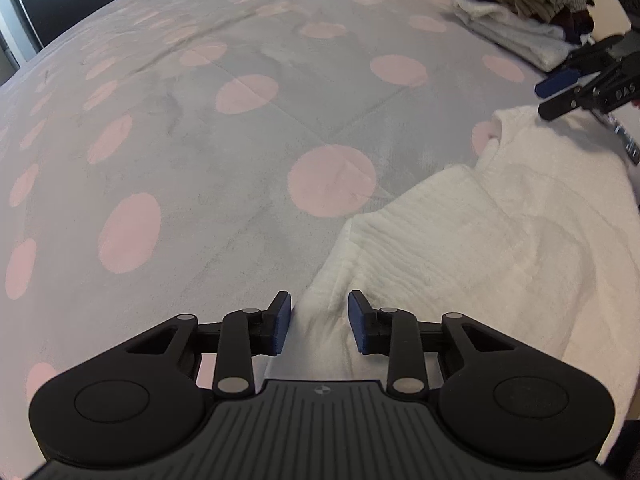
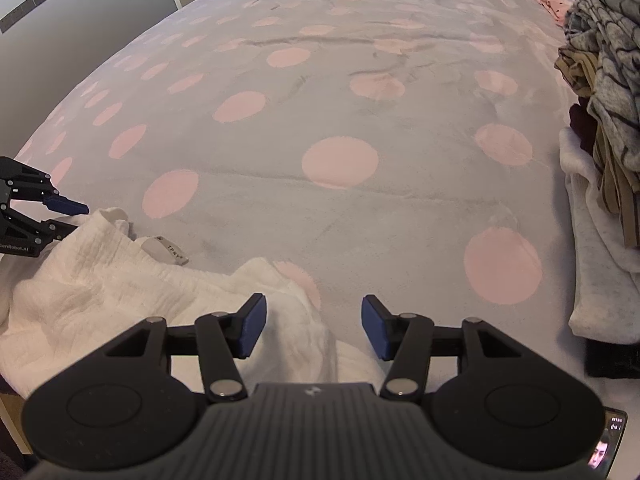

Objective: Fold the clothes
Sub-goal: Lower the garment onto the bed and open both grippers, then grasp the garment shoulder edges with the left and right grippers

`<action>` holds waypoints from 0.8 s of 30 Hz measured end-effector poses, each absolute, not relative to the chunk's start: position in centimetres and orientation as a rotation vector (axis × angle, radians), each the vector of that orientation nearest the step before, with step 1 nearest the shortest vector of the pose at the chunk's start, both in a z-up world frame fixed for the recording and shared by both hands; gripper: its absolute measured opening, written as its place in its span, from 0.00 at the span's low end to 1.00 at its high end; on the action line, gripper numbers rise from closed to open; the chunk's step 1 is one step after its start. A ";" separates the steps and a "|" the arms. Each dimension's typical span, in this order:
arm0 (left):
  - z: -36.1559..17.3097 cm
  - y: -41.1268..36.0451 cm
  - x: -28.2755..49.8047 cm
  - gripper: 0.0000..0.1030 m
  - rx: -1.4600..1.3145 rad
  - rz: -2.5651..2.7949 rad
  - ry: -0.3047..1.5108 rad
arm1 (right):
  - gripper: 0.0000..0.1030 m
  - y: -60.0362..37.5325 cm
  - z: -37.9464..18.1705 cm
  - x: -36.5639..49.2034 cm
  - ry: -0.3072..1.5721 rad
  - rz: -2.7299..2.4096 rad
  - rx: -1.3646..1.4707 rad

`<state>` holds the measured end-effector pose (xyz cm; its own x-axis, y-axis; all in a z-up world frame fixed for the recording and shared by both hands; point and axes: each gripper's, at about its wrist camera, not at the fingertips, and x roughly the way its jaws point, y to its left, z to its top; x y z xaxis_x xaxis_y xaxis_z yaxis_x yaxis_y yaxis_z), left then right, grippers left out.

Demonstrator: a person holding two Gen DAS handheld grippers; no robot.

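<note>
Both tongs poised over a white garment on the bed

The white garment (image 1: 480, 240) lies crumpled at the near edge of the spotted bed (image 1: 200, 140). The left tongs (image 1: 318, 322) straddle its left corner fold, pads apart from the cloth; the right tongs (image 2: 314, 326) gape wide over its right corner.

My left hand-held gripper (image 1: 319, 322) straddles a white garment's (image 1: 480, 240) edge at six o'clock on the dotted bed (image 1: 200, 140).

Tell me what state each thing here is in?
White garment: crumpled, unfolded, on the blanket's near edge.
Left claw: open, garment's edge between its pads.
Right claw: open over a garment corner.
Blanket: spread flat.
Clothes pile: heaped at the right.
</note>
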<state>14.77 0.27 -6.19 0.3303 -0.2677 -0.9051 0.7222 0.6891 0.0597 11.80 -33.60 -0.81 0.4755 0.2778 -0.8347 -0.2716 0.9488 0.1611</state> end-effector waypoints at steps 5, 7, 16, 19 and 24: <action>-6.9 -0.6 14.5 0.22 0.569 -0.702 1.035 | 0.55 -33.9 -0.8 11.6 1.028 0.331 0.015; -7.0 -0.9 14.2 0.19 0.601 -0.709 1.020 | 0.56 -34.0 -0.7 11.5 1.024 0.334 0.014; -4.7 0.8 15.7 0.06 0.489 -0.691 1.006 | 0.56 -33.8 -0.4 11.3 1.013 0.337 -0.004; -3.7 4.3 18.8 0.06 0.164 -0.722 1.148 | 0.56 -33.6 -0.5 11.3 1.012 0.335 -0.017; -4.0 9.6 21.9 0.06 -0.242 -0.765 1.329 | 0.56 -33.4 -0.4 11.3 1.010 0.335 -0.019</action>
<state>21.94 9.56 -4.00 0.0423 -0.6240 -0.7803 0.3617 0.7376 -0.5702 11.34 -33.41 -0.43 0.4850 0.2669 -0.8328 -0.2842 0.9487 0.1386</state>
